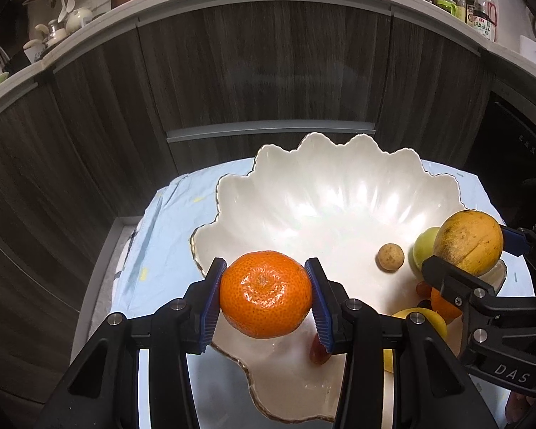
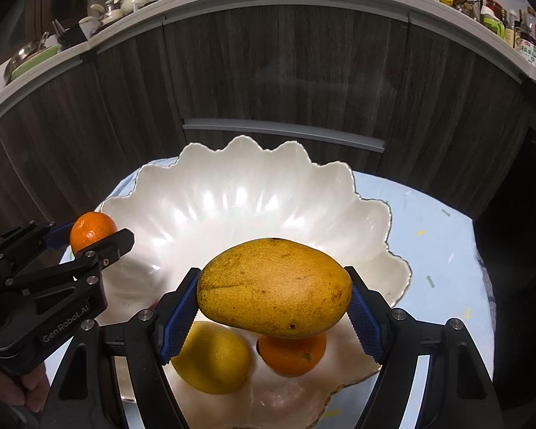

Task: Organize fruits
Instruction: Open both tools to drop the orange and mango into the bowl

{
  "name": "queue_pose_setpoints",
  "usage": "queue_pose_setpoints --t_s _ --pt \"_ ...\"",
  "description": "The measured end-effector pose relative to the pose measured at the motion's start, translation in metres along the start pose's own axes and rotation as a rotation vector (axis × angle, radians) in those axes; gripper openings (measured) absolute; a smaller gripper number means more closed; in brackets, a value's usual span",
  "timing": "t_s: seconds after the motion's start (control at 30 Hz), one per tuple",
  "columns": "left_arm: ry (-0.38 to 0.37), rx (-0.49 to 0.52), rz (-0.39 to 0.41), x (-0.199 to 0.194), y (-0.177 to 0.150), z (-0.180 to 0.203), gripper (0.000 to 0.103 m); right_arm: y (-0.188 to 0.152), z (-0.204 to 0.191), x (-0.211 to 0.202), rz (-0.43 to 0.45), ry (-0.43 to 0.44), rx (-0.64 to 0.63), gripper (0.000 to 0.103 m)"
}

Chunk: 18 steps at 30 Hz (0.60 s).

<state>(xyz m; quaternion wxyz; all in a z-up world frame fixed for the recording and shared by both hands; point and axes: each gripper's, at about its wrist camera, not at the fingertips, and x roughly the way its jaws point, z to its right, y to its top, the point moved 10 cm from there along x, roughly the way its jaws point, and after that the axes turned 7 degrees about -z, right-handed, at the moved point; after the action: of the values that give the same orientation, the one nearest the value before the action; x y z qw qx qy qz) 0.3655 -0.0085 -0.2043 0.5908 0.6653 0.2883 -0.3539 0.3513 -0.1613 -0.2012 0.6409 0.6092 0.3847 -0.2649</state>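
1. My left gripper [image 1: 266, 295] is clamped on a tangerine [image 1: 265, 293], its blue pads pressed against the fruit's two sides. In the left wrist view the tangerine sits at lower centre, held above the near left edge of the white scalloped bowl [image 1: 339, 193].
2. My right gripper [image 2: 273, 304] is closed around a yellow mango [image 2: 274, 287], held lengthwise between the blue pads. In the right wrist view it fills the lower centre, above the near part of the bowl [image 2: 232, 186].
3. In the left wrist view the mango [image 1: 468, 243] appears at the right edge, over the bowl's right rim, with the right gripper's [image 1: 475, 246] black finger in front of it.
4. In the right wrist view the tangerine [image 2: 91, 230] shows at the left, beside the bowl's left rim, with the left gripper [image 2: 89, 239] around it.
5. Inside the bowl, under the mango, I see a lemon [image 2: 211, 357] and a second orange fruit [image 2: 293, 355], close together.
6. The left wrist view also shows a small brown round fruit [image 1: 390, 256] on the bowl floor, right of centre, and a green fruit [image 1: 425, 246] just beside the mango.
7. A small dark red fruit [image 1: 318, 352] lies near my left gripper's right finger.
8. The bowl stands on a pale blue cloth [image 2: 439, 250] in front of dark wood cabinets [image 1: 261, 71].
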Motion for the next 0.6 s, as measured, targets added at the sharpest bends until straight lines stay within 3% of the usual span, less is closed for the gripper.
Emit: queue_pose_setpoints --t_s 0.17,0.3,0.37,0.6 --pt "0.005 -0.005 -0.009 0.002 -0.001 -0.001 0.046 -0.001 -0.002 0.003 -0.013 0.002 -0.006 0.078" --pt "0.029 -0.004 0.011 -0.003 0.0 -0.004 0.07 -0.002 -0.001 0.003 -0.014 -0.002 0.004 0.08" --pt "0.035 -0.001 0.019 -0.005 0.001 -0.005 0.071 0.0 0.0 -0.001 0.006 -0.014 0.006 0.087" --pt "0.053 -0.001 0.025 -0.013 0.002 -0.006 0.076 0.003 0.004 -0.013 0.033 -0.038 0.011 0.088"
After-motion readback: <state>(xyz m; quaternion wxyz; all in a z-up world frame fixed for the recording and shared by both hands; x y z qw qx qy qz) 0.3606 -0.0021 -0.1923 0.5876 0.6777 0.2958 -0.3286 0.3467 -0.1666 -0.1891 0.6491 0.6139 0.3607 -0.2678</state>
